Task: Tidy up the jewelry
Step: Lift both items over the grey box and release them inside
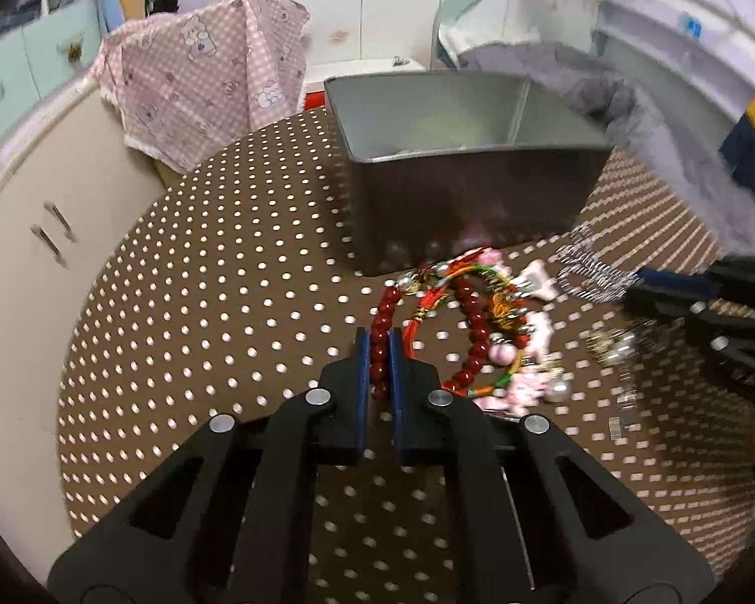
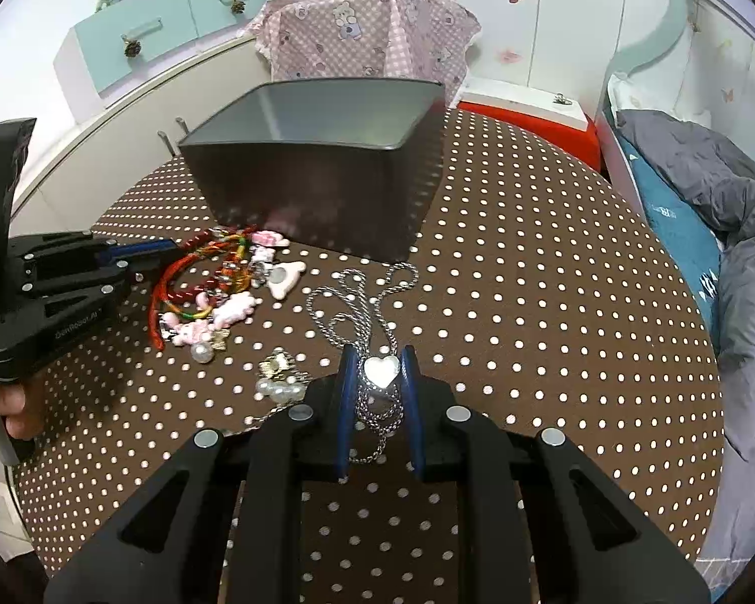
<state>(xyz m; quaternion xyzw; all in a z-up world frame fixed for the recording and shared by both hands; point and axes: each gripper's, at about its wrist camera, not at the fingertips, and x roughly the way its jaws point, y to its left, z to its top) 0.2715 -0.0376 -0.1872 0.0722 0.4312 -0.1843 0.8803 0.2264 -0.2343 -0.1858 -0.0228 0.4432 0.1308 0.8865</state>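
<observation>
Left hand-held gripper [image 1: 379, 352] clenched on red bead bracelet [image 1: 470, 324]; right hand-held gripper [image 2: 377, 367] straddles heart-pendant chain [image 2: 381, 371], unclenched.

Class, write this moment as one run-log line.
left tool: shut on red bead bracelet | right tool: open around heart pendant necklace | metal box: behind the jewelry

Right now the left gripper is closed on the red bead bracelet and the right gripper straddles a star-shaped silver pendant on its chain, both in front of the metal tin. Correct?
Not quite. The pendant is heart-shaped, not a star; the right wrist view shows it between the right gripper fingers. The rest holds: the left gripper is closed on the red bead bracelet, in front of the metal tin.
</observation>
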